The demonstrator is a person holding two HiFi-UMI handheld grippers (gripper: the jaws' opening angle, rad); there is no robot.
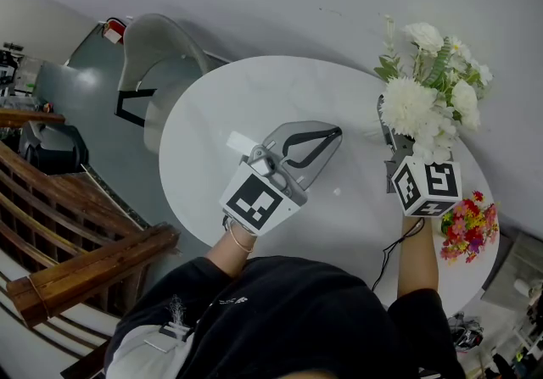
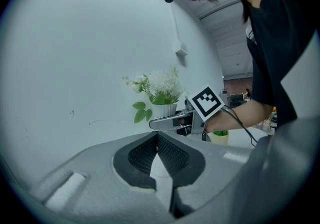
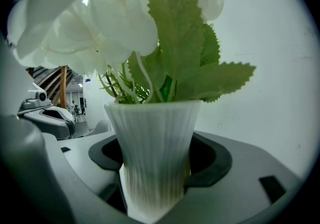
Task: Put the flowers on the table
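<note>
Our right gripper (image 3: 160, 163) clamps the ribbed white vase (image 3: 150, 128) of white flowers (image 3: 115, 22) over the round white table's (image 1: 229, 114) far right, our left gripper (image 2: 157, 143) closed on nothing; next, we judge, lower it upright and release.

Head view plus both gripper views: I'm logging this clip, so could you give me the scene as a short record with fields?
right tool: shut on the white ribbed vase
vase contents: white flowers with green leaves
vase resting on table: cannot tell
left tool: shut, empty, above the table
table: round white table
also on table: colourful flower bunch near its edge
nearby: grey chair
</note>
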